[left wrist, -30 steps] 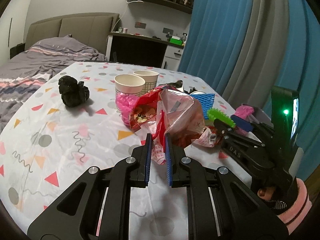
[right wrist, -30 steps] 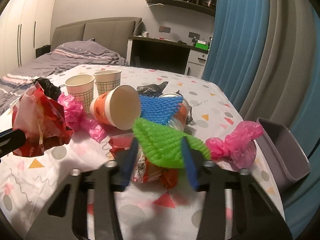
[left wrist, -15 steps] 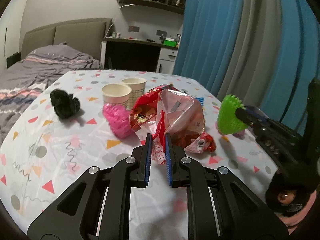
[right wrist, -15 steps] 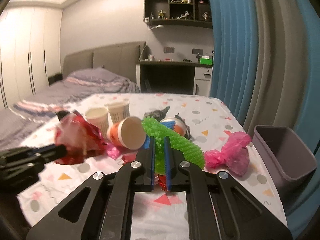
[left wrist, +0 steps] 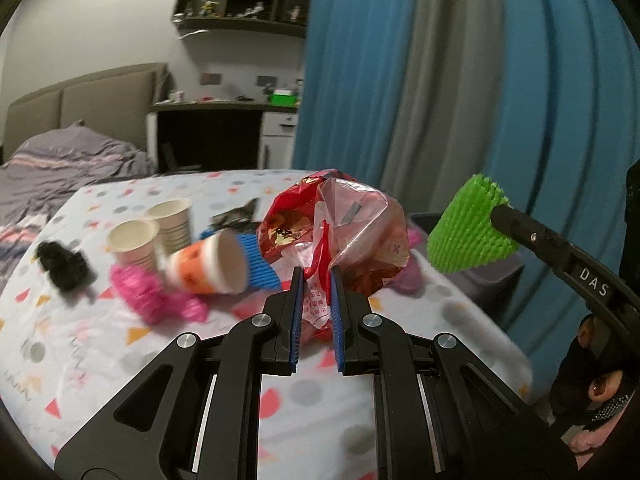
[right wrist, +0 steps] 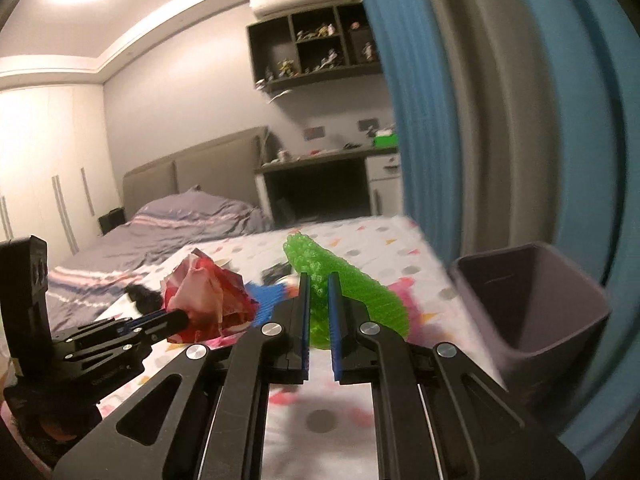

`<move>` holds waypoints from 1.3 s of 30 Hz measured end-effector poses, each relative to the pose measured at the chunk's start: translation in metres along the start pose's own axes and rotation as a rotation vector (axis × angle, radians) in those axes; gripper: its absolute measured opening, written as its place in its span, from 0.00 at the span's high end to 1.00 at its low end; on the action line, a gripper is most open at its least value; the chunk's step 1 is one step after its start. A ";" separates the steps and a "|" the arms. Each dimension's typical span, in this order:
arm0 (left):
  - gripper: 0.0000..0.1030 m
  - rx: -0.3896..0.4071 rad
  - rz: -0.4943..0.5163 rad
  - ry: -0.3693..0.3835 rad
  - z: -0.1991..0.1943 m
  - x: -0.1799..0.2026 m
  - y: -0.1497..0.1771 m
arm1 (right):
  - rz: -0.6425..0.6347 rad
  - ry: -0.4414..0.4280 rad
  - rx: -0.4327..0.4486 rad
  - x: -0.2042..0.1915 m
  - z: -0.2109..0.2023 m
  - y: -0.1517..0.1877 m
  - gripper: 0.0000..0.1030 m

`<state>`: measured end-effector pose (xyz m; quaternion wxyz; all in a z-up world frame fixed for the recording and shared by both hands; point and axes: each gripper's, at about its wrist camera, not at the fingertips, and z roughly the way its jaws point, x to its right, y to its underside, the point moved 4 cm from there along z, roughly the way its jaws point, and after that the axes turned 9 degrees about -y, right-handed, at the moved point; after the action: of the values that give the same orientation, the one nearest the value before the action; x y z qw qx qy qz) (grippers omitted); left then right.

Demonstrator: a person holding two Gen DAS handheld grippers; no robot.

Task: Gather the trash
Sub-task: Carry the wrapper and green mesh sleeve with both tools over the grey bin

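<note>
Hanging above the table's (left wrist: 92, 344) right edge, a crumpled red snack bag (left wrist: 340, 232) is pinched in the left gripper (left wrist: 316, 280), and green foam netting (right wrist: 348, 296) is clamped in the right gripper (right wrist: 319, 284) just beside the purple bin (right wrist: 560, 344). Paper cups (left wrist: 136, 240) and pink plastic (left wrist: 152, 296) lie on the tablecloth.

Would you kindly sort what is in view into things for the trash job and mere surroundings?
Job: red wrapper in left gripper; green foam net in right gripper; purple bin; paper cups; pink bag.
Surroundings: bed; curtain; shelf.
</note>
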<state>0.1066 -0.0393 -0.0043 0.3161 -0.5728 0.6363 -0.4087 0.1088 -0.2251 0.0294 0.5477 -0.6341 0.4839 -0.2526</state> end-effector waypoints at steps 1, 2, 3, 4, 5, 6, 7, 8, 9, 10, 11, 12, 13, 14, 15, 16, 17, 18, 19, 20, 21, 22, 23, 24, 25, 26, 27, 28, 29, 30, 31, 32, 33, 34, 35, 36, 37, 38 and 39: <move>0.88 0.002 0.008 0.012 0.002 0.007 -0.002 | -0.003 0.012 0.008 0.005 -0.002 -0.002 0.91; 0.88 0.005 0.018 0.025 0.005 0.016 -0.005 | -0.005 0.031 0.021 0.012 -0.008 -0.005 0.91; 0.88 0.012 0.036 0.046 0.010 0.029 -0.010 | -0.003 0.048 0.033 0.021 -0.013 -0.008 0.91; 0.88 0.017 0.047 0.060 0.013 0.039 -0.014 | -0.001 0.060 0.042 0.026 -0.015 -0.010 0.91; 0.88 0.021 0.056 0.072 0.015 0.048 -0.018 | 0.000 0.081 0.054 0.034 -0.019 -0.013 0.91; 0.88 0.028 0.067 0.093 0.019 0.061 -0.022 | -0.001 0.105 0.066 0.044 -0.022 -0.016 0.91; 0.88 0.037 0.079 0.115 0.023 0.074 -0.028 | -0.002 0.121 0.072 0.048 -0.023 -0.017 0.91; 0.88 0.044 0.085 0.127 0.026 0.082 -0.031 | 0.003 0.138 0.080 0.057 -0.025 -0.020 0.91; 0.88 0.058 0.097 0.150 0.032 0.097 -0.037 | 0.007 0.149 0.084 0.065 -0.026 -0.022 0.91; 0.88 0.063 0.105 0.161 0.037 0.106 -0.041 | 0.013 0.166 0.089 0.075 -0.027 -0.023 0.91; 0.88 0.066 0.110 0.167 0.041 0.113 -0.043 | 0.019 0.179 0.094 0.085 -0.029 -0.025 0.91; 0.88 0.070 0.119 0.170 0.049 0.124 -0.046 | 0.028 0.192 0.098 0.097 -0.030 -0.026 0.91; 0.88 0.071 0.125 0.179 0.059 0.134 -0.049 | 0.034 0.200 0.099 0.104 -0.029 -0.027 0.91; 0.88 0.066 0.127 0.193 0.068 0.143 -0.052 | 0.040 0.210 0.099 0.113 -0.028 -0.027 0.91; 0.88 0.063 0.128 0.202 0.074 0.150 -0.053 | 0.046 0.218 0.100 0.121 -0.027 -0.027 0.91; 0.88 0.064 0.132 0.212 0.082 0.159 -0.054 | 0.058 0.231 0.100 0.132 -0.025 -0.028 0.91; 0.88 0.068 0.140 0.218 0.091 0.169 -0.056 | 0.064 0.237 0.099 0.139 -0.024 -0.027 0.91; 0.88 0.069 0.144 0.223 0.099 0.178 -0.056 | 0.074 0.246 0.097 0.147 -0.022 -0.027 0.91; 0.88 0.067 0.145 0.229 0.104 0.184 -0.056 | 0.081 0.254 0.094 0.153 -0.020 -0.027 0.91; 0.88 0.063 0.145 0.235 0.110 0.190 -0.056 | 0.090 0.260 0.091 0.162 -0.016 -0.030 0.91; 0.88 0.054 0.147 0.244 0.121 0.197 -0.056 | 0.101 0.265 0.085 0.170 -0.013 -0.028 0.91; 0.88 0.050 0.149 0.244 0.126 0.201 -0.056 | 0.110 0.271 0.080 0.177 -0.011 -0.028 0.91; 0.88 0.044 0.151 0.244 0.133 0.206 -0.056 | 0.118 0.277 0.074 0.182 -0.009 -0.027 0.91; 0.88 0.034 0.151 0.245 0.141 0.210 -0.056 | 0.125 0.283 0.067 0.189 -0.006 -0.025 0.91; 0.88 0.022 0.147 0.247 0.148 0.214 -0.055 | 0.127 0.290 0.062 0.192 -0.004 -0.025 0.91; 0.88 0.010 0.142 0.250 0.154 0.215 -0.054 | 0.129 0.297 0.055 0.195 -0.002 -0.024 0.91; 0.88 -0.005 0.135 0.254 0.161 0.218 -0.053 | 0.131 0.300 0.050 0.198 0.000 -0.023 0.91; 0.88 -0.015 0.136 0.257 0.167 0.222 -0.051 | 0.133 0.307 0.043 0.202 0.002 -0.022 0.91; 0.88 -0.019 0.140 0.256 0.170 0.224 -0.050 | 0.130 0.316 0.036 0.205 0.004 -0.021 0.91; 0.88 -0.030 0.147 0.258 0.176 0.228 -0.047 | 0.126 0.326 0.031 0.205 0.004 -0.021 0.91; 0.88 -0.040 0.149 0.262 0.179 0.230 -0.045 | 0.125 0.335 0.027 0.206 0.005 -0.020 0.91; 0.88 -0.047 0.149 0.266 0.183 0.233 -0.044 | 0.128 0.340 0.022 0.207 0.006 -0.020 0.91; 0.88 -0.052 0.150 0.269 0.185 0.235 -0.042 | 0.133 0.344 0.019 0.210 0.006 -0.019 0.91; 0.88 -0.061 0.151 0.273 0.188 0.236 -0.042 | 0.137 0.346 0.017 0.213 0.007 -0.018 0.91; 0.88 -0.069 0.152 0.277 0.196 0.238 -0.044 | 0.139 0.349 0.014 0.215 0.007 -0.018 0.91; 0.88 -0.077 0.154 0.284 0.201 0.238 -0.044 | 0.142 0.352 0.010 0.217 0.008 -0.016 0.91; 0.88 -0.083 0.160 0.285 0.206 0.239 -0.044 | 0.145 0.353 0.007 0.218 0.009 -0.016 0.91; 0.88 -0.087 0.163 0.287 0.209 0.240 -0.044 | 0.148 0.353 0.003 0.220 0.010 -0.015 0.91; 0.88 -0.091 0.165 0.289 0.214 0.240 -0.043 | 0.150 0.355 -0.001 0.222 0.011 -0.014 0.91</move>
<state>0.2783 -0.3108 -0.0499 0.2273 -0.4676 0.7380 -0.4302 0.2125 -0.4192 -0.0067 0.4710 -0.5418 0.6189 -0.3186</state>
